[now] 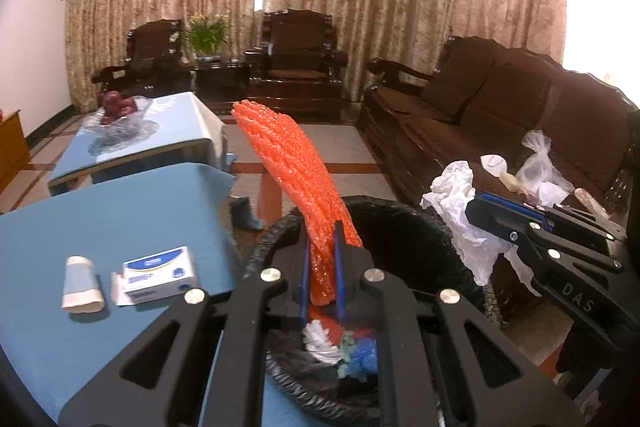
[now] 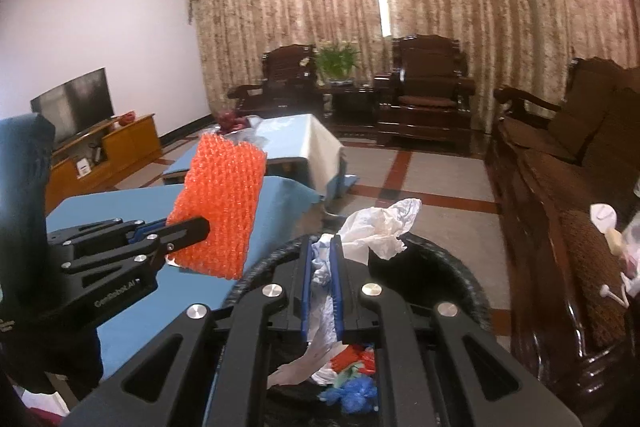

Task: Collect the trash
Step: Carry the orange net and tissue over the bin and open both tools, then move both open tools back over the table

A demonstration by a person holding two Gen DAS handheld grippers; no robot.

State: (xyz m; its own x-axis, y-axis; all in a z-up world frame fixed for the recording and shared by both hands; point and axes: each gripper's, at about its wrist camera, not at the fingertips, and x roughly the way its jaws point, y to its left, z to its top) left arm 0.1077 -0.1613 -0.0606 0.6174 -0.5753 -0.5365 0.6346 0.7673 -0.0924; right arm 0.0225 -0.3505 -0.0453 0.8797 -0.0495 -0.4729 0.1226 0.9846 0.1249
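My left gripper (image 1: 322, 259) is shut on an orange foam net sleeve (image 1: 292, 163) that sticks up above the black trash bin (image 1: 404, 223). From the right wrist view the same orange sleeve (image 2: 220, 203) hangs in the left gripper (image 2: 192, 227) just left of the bin (image 2: 460, 267). My right gripper (image 2: 322, 267) is shut on a crumpled white tissue (image 2: 380, 223) over the bin's rim; the left wrist view shows that tissue (image 1: 460, 211) in the right gripper (image 1: 480, 211) at the bin's right side. Coloured trash (image 2: 352, 375) lies inside the bin.
A blue-covered table (image 1: 132, 203) left of the bin holds a white and blue box (image 1: 160, 275) and a small white tube (image 1: 82, 283). A second blue table (image 1: 168, 131) carries a fruit bowl. On the dark wooden sofa (image 1: 500, 119) at right lie plastic bags (image 1: 538, 167).
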